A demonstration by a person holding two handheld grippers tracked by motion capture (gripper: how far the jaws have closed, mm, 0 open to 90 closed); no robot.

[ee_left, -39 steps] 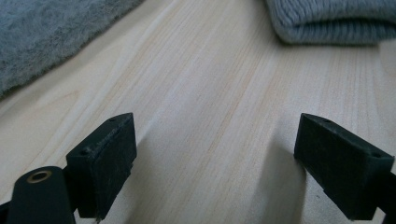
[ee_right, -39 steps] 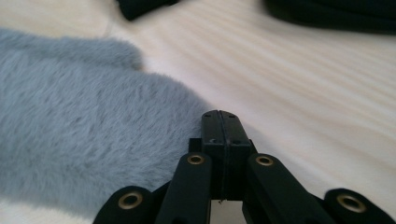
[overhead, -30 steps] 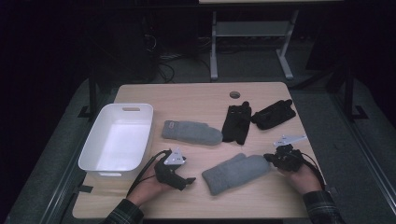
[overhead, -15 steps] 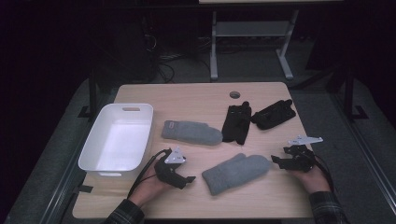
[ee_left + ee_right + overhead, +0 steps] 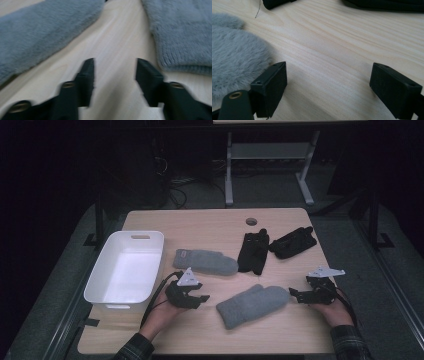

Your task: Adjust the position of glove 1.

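Note:
Two grey mittens lie mid-table: one farther back [image 5: 205, 261], one nearer [image 5: 252, 305]. My left gripper [image 5: 200, 297] rests between them, just left of the near mitten. In the left gripper view it [image 5: 115, 65] is open over bare wood, with the far mitten [image 5: 37, 32] on the left and the near mitten's knit cuff [image 5: 182, 32] on the right. My right gripper [image 5: 295, 295] sits just off the near mitten's rounded tip. The right gripper view has it [image 5: 328, 72] wide open and empty, its left jaw beside the mitten's fur [image 5: 234, 62].
An empty white bin [image 5: 125, 270] stands at the table's left. Two black gloves [image 5: 252, 251] [image 5: 292, 242] lie behind the mittens, right of centre. A small round hole [image 5: 251, 221] sits near the table's back edge. Bare wood runs along the front edge.
My right gripper has drawn back slightly to the right, off the near mitten's tip. The mittens and my left gripper have stayed put.

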